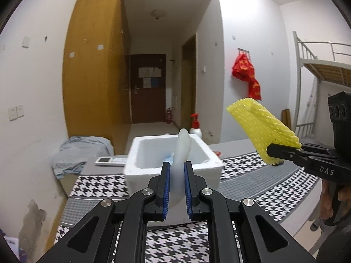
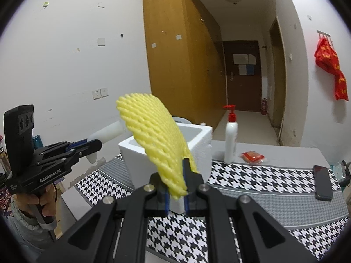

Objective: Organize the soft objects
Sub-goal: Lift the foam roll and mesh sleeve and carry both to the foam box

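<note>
Foam box: white expanded-foam box point(image 1: 173, 168), square, thick-walled, open-topped, standing on the bench point(image 1: 252, 175). Something pale blue lies at its bottom; what it is cannot be told.
Left gripper: left gripper point(image 1: 176, 171), black linkage with ribbed blue pads; jaws clamped on the white foam piece point(image 1: 181, 153).
White foam piece: soft, smooth, translucent white, elongated with a rounded tip; it stands up from the jaws in front of the box opening in the left wrist view, held in the air above the bench.
Right gripper: right gripper point(image 2: 176, 182), same black build; jaws closed on the yellow foam net point(image 2: 153, 140).
Yellow foam net: flattened sleeve of yellow foam mesh with a raised diamond lattice, gripped at its lower end and curving up and left; held aloft beside the box, not inside it.
Bench covering: houndstooth cloth point(image 2: 252, 179), black and white with grey bands.
Pump bottle: white plastic bottle point(image 2: 230, 138) with red pump, upright behind the box.
Red packet: small glossy sachet point(image 2: 252, 156) just right of the bottle.
Phone: dark slab point(image 2: 322, 182), flat near the bench's right edge.
Remote: white remote point(image 1: 110, 161) left of the box.
Hands: a hand point(image 2: 38, 201) grips the left gripper's handle.
</note>
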Available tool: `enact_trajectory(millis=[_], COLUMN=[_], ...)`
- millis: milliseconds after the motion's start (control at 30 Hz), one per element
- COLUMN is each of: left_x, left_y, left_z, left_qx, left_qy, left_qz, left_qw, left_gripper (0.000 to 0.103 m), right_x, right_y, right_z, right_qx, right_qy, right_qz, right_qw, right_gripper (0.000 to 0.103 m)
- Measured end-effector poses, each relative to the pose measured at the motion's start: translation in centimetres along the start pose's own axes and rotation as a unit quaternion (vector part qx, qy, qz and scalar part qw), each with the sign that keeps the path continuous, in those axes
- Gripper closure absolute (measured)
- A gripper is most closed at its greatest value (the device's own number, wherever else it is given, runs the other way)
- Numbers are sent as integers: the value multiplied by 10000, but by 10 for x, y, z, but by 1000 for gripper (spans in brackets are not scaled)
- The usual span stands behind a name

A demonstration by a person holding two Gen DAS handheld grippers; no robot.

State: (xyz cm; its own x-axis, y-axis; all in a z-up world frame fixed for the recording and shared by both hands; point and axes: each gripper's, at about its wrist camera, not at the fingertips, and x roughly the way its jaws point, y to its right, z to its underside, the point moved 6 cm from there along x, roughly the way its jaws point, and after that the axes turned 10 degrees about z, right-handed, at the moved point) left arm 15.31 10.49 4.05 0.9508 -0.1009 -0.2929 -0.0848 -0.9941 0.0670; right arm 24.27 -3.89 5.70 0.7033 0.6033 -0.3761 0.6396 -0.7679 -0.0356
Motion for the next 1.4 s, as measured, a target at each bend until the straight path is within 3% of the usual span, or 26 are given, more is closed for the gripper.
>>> enact_trajectory(millis=[667, 1400], left_x=[-9, -8], left_y=[-39, -65], left_z=[-4, 2], left_qx=[-236, -320], left_qy=[27, -116], left_qz=[-397, -691], left_qw=[9989, 9970], left_gripper=[90, 90], right_x=[37, 102], right_y=[-45, -54], right_z=[-14, -39], right_qx=[-260, -246], right_qy=[-123, -434], right_qz=[-370, -247], right_qw=[9989, 9985], right_gripper=[90, 90])
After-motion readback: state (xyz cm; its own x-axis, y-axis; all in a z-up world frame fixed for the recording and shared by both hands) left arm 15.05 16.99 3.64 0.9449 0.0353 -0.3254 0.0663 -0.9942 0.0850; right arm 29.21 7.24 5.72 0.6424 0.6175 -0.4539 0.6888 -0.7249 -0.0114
